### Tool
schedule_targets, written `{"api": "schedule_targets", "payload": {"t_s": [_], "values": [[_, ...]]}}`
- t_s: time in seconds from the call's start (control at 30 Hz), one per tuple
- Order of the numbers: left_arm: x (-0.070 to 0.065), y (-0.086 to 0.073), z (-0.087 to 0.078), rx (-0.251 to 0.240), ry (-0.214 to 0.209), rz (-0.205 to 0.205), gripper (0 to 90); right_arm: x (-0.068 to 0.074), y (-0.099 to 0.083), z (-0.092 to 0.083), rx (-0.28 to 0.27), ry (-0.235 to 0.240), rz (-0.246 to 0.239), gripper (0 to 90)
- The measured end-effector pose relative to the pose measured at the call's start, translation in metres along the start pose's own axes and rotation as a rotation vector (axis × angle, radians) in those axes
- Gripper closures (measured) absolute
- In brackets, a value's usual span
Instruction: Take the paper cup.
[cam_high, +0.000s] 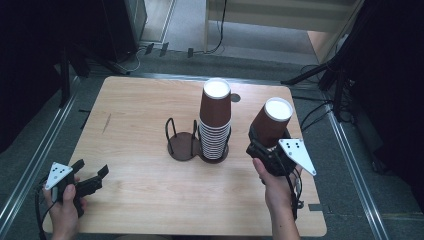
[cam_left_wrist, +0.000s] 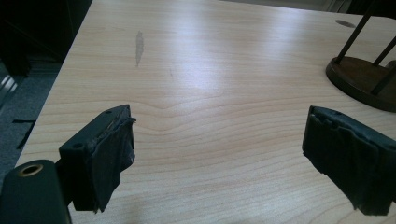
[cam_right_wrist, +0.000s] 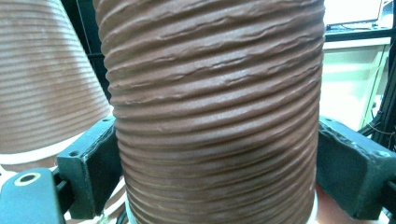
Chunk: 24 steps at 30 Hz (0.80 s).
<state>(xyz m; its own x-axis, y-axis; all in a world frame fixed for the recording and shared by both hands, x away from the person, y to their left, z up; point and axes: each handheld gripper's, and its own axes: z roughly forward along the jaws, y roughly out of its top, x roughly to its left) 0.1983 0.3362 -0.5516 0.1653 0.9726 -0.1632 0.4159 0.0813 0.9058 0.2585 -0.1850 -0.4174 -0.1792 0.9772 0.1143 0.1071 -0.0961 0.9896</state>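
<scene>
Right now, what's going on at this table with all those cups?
A person works with a gripper in each hand. The right gripper is clamped on a single upside-down brown ribbed cup, held tilted above the table, just right of the stack of cups sitting in a dark two-slot holder. The left gripper rests open and empty near the table's front left corner.

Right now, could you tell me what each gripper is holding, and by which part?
The right gripper clamps an upside-down brown cup by its ribbed side wall, near the rim. The left gripper holds nothing.
</scene>
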Motion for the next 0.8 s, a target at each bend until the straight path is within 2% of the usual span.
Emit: {"api": "schedule_targets", "payload": {"t_s": [0.2, 0.4, 0.57, 0.8], "values": [[-0.001, 0.0, 0.0, 0.001, 0.004, 0.005, 9.4, -0.002, -0.014, -0.003, 0.018, -0.004, -0.007, 10.3], [-0.001, 0.0, 0.0, 0.01, 0.013, 0.009, 9.4, -0.004, -0.037, -0.006, 0.059, -0.008, -0.017, 10.4], [-0.003, 0.0, 0.001, 0.014, 0.02, 0.015, 9.4, -0.006, -0.046, -0.01, 0.069, -0.01, -0.017, 10.4], [-0.004, 0.002, 0.001, 0.035, 0.022, 0.036, 9.4, -0.006, -0.068, -0.017, 0.121, -0.012, -0.031, 10.4]]}}
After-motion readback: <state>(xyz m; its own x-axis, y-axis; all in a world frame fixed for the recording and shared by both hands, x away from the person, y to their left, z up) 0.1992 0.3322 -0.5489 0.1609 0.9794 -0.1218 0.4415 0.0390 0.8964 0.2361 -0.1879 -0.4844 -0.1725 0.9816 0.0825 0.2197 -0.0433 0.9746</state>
